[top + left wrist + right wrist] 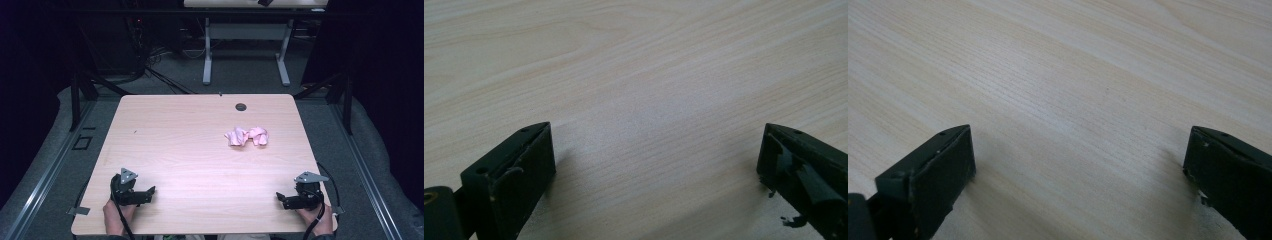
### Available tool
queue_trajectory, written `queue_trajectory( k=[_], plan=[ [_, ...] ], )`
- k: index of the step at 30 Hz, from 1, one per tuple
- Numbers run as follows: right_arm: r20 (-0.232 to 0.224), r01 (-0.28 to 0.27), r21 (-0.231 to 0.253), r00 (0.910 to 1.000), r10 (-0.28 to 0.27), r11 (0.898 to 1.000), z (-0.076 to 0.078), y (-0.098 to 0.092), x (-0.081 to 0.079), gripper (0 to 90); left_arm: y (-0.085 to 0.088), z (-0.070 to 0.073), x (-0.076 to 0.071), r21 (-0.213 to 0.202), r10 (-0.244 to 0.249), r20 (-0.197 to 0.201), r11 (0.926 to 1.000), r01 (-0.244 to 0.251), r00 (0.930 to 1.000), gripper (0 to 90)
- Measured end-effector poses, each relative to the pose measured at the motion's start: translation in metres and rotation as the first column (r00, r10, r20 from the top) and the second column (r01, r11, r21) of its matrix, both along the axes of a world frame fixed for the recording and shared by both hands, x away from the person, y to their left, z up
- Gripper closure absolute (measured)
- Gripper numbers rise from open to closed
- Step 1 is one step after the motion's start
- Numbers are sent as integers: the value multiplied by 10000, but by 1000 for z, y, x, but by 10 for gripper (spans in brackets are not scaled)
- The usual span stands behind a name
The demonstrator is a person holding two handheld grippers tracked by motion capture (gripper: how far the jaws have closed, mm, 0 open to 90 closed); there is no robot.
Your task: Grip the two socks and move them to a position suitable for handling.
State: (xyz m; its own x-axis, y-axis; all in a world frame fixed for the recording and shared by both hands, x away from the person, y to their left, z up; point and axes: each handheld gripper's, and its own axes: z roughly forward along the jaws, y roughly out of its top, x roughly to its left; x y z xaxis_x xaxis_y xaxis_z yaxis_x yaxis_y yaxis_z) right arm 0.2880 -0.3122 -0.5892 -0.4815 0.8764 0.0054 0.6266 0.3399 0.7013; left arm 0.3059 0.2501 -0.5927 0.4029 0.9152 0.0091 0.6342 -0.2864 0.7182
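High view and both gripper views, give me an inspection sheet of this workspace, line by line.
Surface: light wooden table, small dark round hole near its far edge.
Job's things: crumpled pink cloth, right of centre, untouched.
Clutter: nothing seen.
Grippers: left gripper and right gripper at the near corners, jaws wide open, nothing between them.
Cables: one cable loops past the right gripper.
Surroundings: grey floor, white-legged table beyond, dark curtains at the sides.
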Motion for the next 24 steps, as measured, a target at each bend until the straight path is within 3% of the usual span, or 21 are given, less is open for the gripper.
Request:
queue_trajectory(
  k=[12,18,20,22,24],
  plan=[
    [-133,243,-79,9996,-244,9997,1,0,3,0,0,0,0,-30,148,-12,9999,-148,9999,26],
    [-734,310,-179,9968,-323,9994,6,2,10,0,0,0,0,-52,191,-26,9998,-191,9998,29],
    [-906,393,336,9952,-361,9987,14,1,16,0,0,0,0,-62,198,-48,9998,-198,9998,29],
    [-921,432,434,9950,-390,9981,16,1,18,0,0,0,0,-59,195,-45,9998,-195,9998,29],
    [-794,334,534,9964,-291,9980,34,8,27,0,0,0,0,-70,210,-60,9998,-210,9998,29]
  ],
)
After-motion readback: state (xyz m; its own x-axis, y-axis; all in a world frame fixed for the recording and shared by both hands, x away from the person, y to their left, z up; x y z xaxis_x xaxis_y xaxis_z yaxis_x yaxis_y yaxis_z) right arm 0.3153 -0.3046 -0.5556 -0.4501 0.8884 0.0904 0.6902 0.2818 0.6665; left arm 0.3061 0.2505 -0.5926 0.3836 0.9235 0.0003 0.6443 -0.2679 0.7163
